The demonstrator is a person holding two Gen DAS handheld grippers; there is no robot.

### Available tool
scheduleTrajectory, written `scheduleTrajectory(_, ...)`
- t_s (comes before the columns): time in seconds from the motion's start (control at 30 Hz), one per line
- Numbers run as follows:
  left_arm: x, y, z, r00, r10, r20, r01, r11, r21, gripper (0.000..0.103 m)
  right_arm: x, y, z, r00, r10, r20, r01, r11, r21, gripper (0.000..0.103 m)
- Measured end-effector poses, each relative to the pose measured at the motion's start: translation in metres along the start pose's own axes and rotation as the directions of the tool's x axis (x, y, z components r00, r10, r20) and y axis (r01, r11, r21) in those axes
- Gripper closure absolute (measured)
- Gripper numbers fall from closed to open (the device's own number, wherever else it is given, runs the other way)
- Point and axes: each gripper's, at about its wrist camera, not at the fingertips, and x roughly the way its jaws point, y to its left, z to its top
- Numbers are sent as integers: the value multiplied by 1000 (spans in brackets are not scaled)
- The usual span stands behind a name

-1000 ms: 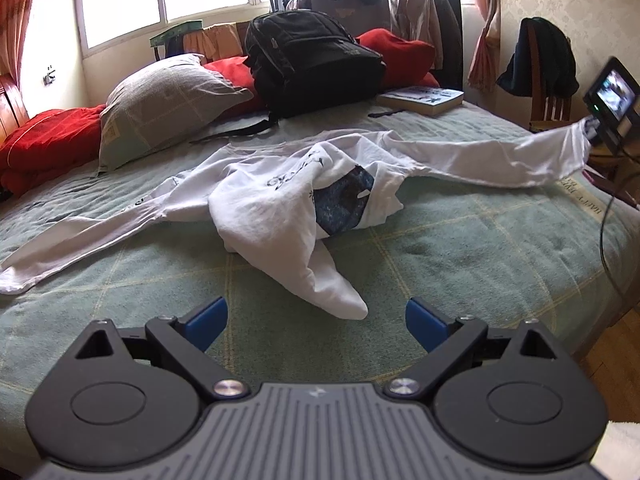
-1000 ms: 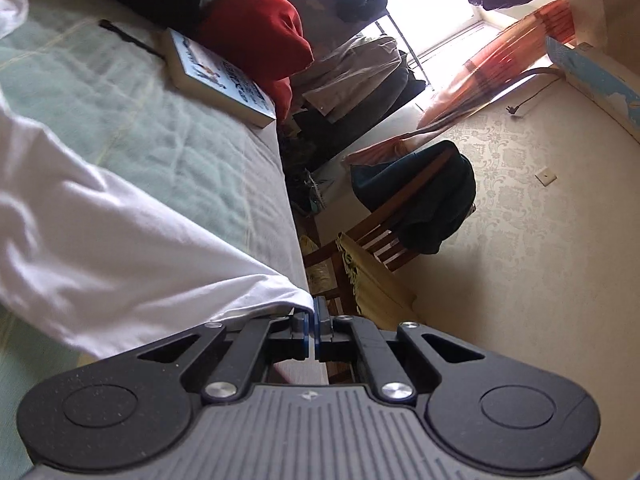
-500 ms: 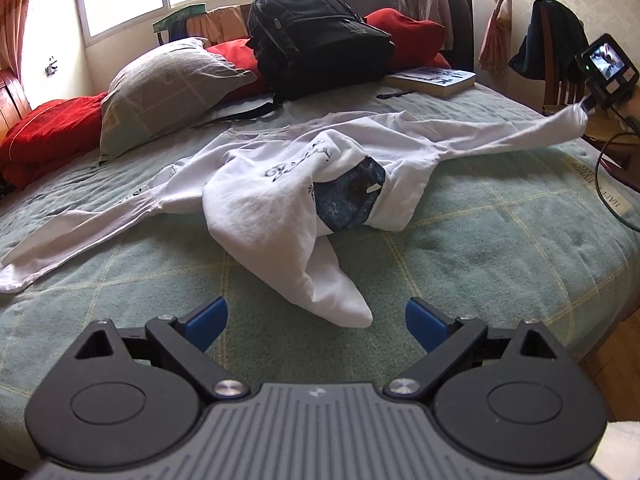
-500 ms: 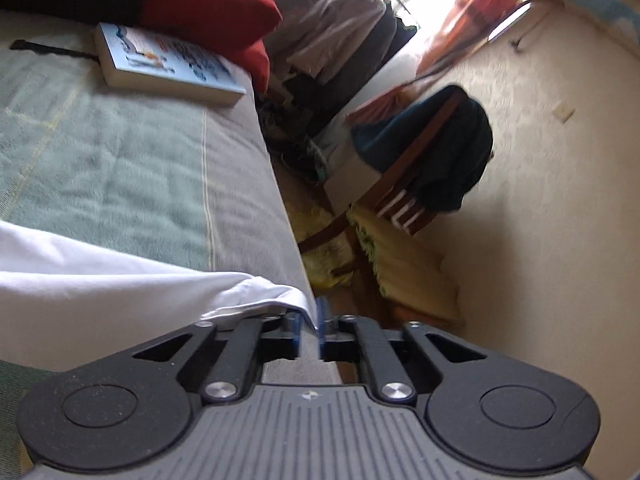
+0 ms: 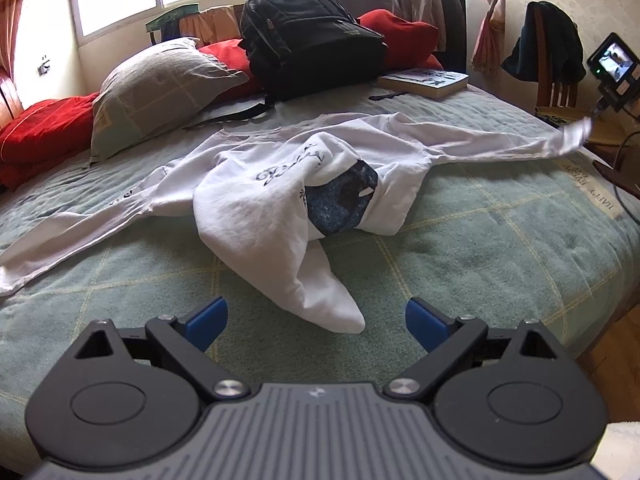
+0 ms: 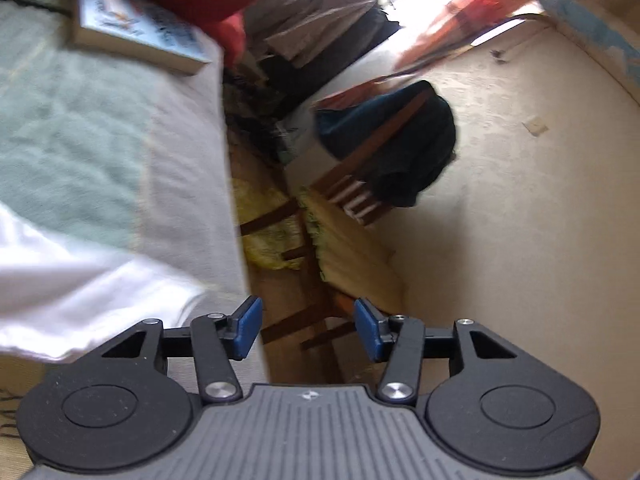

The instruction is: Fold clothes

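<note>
We see the white long-sleeved shirt [image 5: 280, 200] lying bunched up in the middle of the green bed [image 5: 480, 248], while our left gripper [image 5: 316, 320] hovers near its hem with fingers wide apart and our right gripper [image 6: 308, 328], fingers apart too, sits beside the sleeve end [image 6: 100, 304].

Left claw [image 5: 316, 322] body: black linkage arms on a ribbed grey housing
Left claw fingers [image 5: 206, 320]: blue pads
Fasteners: silver pivot screws
Right claw [image 6: 308, 328]: same black-and-grey build, blue fingers [image 6: 248, 326]
Marking: small pale logo on each housing
</note>
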Motion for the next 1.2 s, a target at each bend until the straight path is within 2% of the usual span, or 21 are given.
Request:
scheduleTrajectory(0.1,1,-3,1,1000,-16,0,16,1000,9,7,-10,-13,4,995,94,15,-95,992,80,47)
scheduleTrajectory(0.13,2,-4,1,1000,-22,0,22,1000,13,7,-16,-11,7,984,173,39,-176,978,109,47)
scheduleTrajectory(0.2,2,-6,2,999,-33,-1,33,999,21,7,-29,-7,12,941,325,94,-336,928,160,48)
scheduleTrajectory(0.23,3,-6,2,999,-37,-2,37,999,25,7,-36,-5,15,910,396,125,-413,892,181,56)
scheduleTrajectory(0.27,3,-7,2,999,-40,-4,40,999,28,7,-42,-2,18,871,465,156,-489,849,200,62)
scheduleTrajectory(0.3,4,-6,3,999,-43,-7,43,999,30,7,-49,6,23,816,545,190,-576,791,205,76)
scheduleTrajectory(0.33,5,-6,3,999,-43,-9,43,998,34,7,-55,15,30,768,602,218,-638,745,193,79)
scheduleTrajectory(0.43,8,-3,6,999,-37,-13,38,999,37,7,-78,49,52,612,735,290,-786,605,125,79)
scheduleTrajectory(0.5,10,0,9,999,-34,-13,35,999,29,7,-90,74,71,512,799,315,-853,515,80,79)
scheduleTrajectory(0.57,13,3,11,999,-32,-12,32,999,22,7,-101,101,88,460,828,320,-881,471,47,79)
scheduleTrajectory(0.67,16,8,15,1000,-27,-12,28,1000,10,7,-108,144,110,423,860,285,-898,440,3,79)
scheduleTrajectory(0.83,22,16,22,1000,-20,-12,20,1000,-9,7,-117,189,120,405,881,243,-903,428,-47,84)
scheduleTrajectory(0.93,29,19,26,999,-30,-18,30,999,-12,7,-130,198,114,374,896,240,-908,406,-100,89)
scheduleTrajectory(1.07,39,17,30,998,-51,-31,50,999,-8,7,-149,211,104,371,903,216,-894,410,-182,91)
scheduleTrajectory(1.13,43,17,30,998,-58,-37,58,998,-7,7,-152,209,104,378,899,221,-881,423,-211,90)
scheduleTrajectory(1.2,45,18,30,997,-63,-41,62,998,-12,7,-148,204,109,365,901,233,-892,410,-189,87)
